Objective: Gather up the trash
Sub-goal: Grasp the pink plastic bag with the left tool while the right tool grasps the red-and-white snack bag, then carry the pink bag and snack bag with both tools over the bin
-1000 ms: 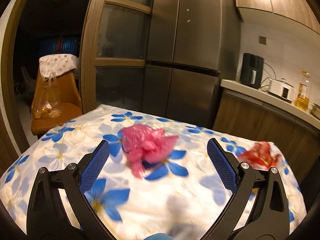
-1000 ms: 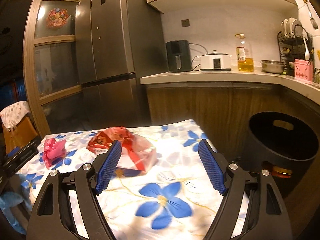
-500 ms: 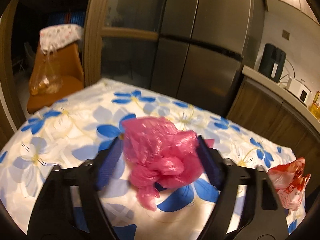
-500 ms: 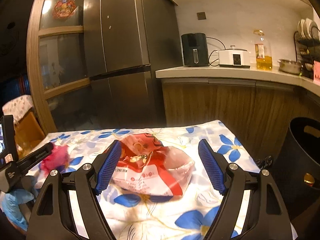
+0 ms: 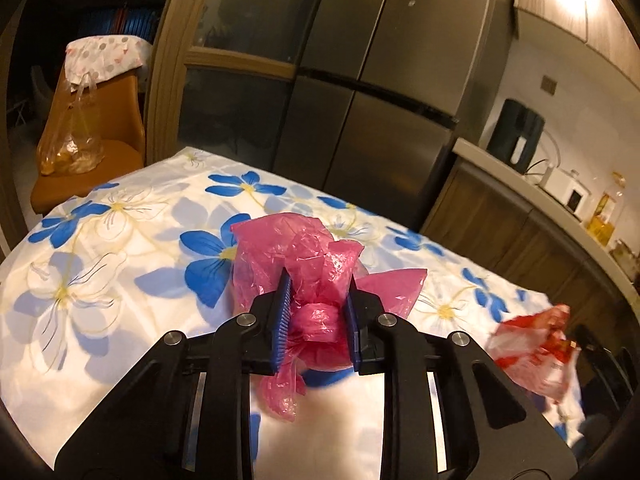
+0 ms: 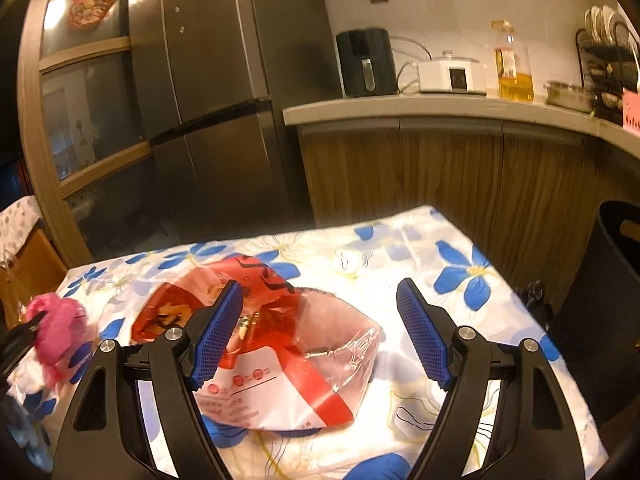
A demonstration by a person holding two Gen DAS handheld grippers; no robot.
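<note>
Left gripper [image 5: 317, 316] is closing, its pads squeezing the pink bag [image 5: 304, 264] on the table [image 5: 100, 264]; thin film could slip free on lifting. Right gripper [image 6: 320, 336] is wide around the red wrapper [image 6: 280, 344], which may crumple or skid sideways

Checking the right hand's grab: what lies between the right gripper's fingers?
In the right wrist view, the red-and-clear plastic bag lies between the open right gripper fingers, untouched by the pads.
</note>
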